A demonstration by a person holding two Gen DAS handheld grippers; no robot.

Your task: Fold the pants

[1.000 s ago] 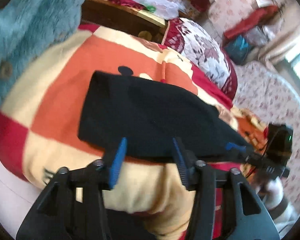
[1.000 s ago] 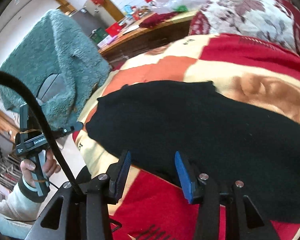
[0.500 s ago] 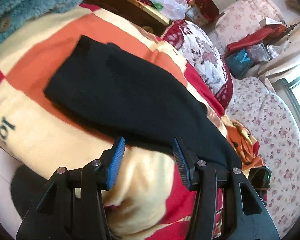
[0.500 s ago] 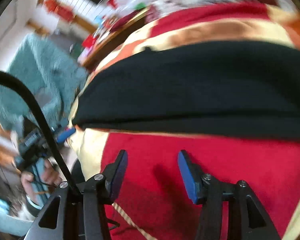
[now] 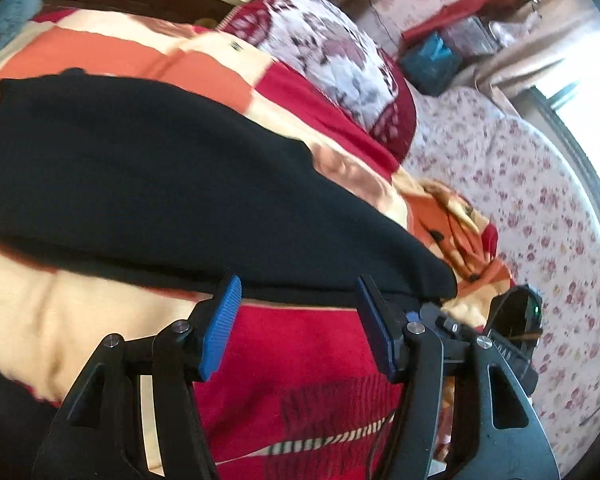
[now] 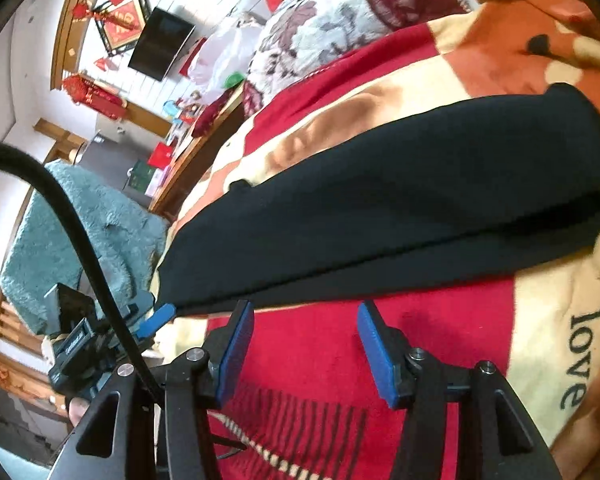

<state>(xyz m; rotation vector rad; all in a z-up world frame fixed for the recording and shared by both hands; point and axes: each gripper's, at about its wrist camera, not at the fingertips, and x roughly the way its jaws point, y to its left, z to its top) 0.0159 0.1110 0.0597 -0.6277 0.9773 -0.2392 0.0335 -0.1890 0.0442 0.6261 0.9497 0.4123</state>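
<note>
Black pants [image 5: 172, 184] lie folded lengthwise in a long strip on a red, orange and cream blanket [image 5: 300, 360]; they also show in the right wrist view [image 6: 400, 200]. My left gripper [image 5: 296, 320] is open and empty, just short of the pants' near edge, toward their right end. My right gripper [image 6: 304, 344] is open and empty, just short of the near edge, toward the left end. The left gripper also shows in the right wrist view [image 6: 156, 316], at the pants' left end.
A floral pillow [image 5: 340, 64] lies beyond the pants. A teal fluffy garment [image 6: 92, 224] hangs at the left. A wooden headboard shelf [image 6: 204, 148] holds clutter. A floral sheet [image 5: 540, 200] covers the bed to the right.
Both grippers have swung along the pants' near edge and moved closer to it. Both stay open and empty.
</note>
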